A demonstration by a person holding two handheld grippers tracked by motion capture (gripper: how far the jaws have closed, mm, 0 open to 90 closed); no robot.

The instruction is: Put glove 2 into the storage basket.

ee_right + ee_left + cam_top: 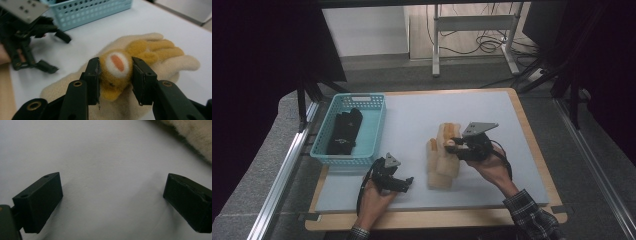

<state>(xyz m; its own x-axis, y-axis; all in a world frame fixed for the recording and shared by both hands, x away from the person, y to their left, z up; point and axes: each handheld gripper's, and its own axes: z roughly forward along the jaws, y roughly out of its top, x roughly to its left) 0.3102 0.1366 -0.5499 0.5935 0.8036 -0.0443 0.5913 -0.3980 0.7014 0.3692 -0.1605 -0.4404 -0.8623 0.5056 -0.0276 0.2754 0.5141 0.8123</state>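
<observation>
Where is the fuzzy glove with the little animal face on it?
In the high view the cream fleece glove with an orange animal face lies mid-table on the grey mat, right of the blue plastic basket; the right gripper clamps its face.

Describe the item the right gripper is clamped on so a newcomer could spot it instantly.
Right of the blue basket, cream fleece gloves lie on the grey mat. The right gripper pinches a glove's plush mustard animal, whose white-and-orange face patch stands out.

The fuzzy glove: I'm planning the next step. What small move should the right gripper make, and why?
Probably carry it left toward the blue basket. The right gripper is shut on the fuzzy glove at its orange patch, the basket already holds a dark item, and the left gripper is open over the mat.
</observation>
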